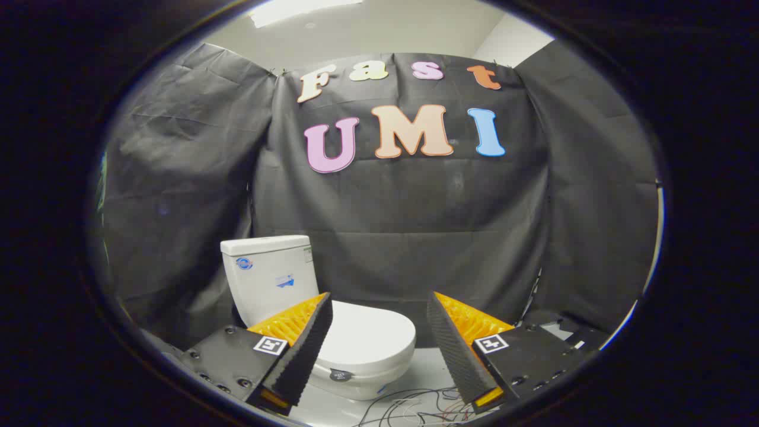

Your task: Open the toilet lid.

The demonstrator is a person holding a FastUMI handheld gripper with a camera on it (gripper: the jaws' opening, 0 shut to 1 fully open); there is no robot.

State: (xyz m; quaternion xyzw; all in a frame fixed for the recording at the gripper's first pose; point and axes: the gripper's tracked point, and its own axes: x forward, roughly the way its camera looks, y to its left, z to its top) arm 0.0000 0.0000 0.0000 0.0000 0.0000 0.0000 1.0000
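Low in the middle of the frame, we see our claw with its two fingers spread wide apart and nothing held between them. One finger rises from the lower left, the other finger from the lower right, and both lean outward, leaving a broad gap.

Beyond the fingers, set a little left of the gap, stands a white toilet. Its lid is down, lying flat and closed over the bowl. Our left finger overlaps the near left part of the lid, while the right finger stands well apart from it. No part of the claw touches the toilet.

The toilet's long axis runs from the tank, at the left and farther back, toward the rounded front of the lid, which points to the lower right of the frame, toward the gap between our fingers. The hinge end of the lid sits against the tank; the free front edge is the end nearest the middle of the gap. A small dark round mark shows on the bowl just under the lid's rim.

On the pale floor ahead of the toilet, low between our fingers, lies a tangle of thin wires. Black cloth hangs behind everything as the booth's wall.
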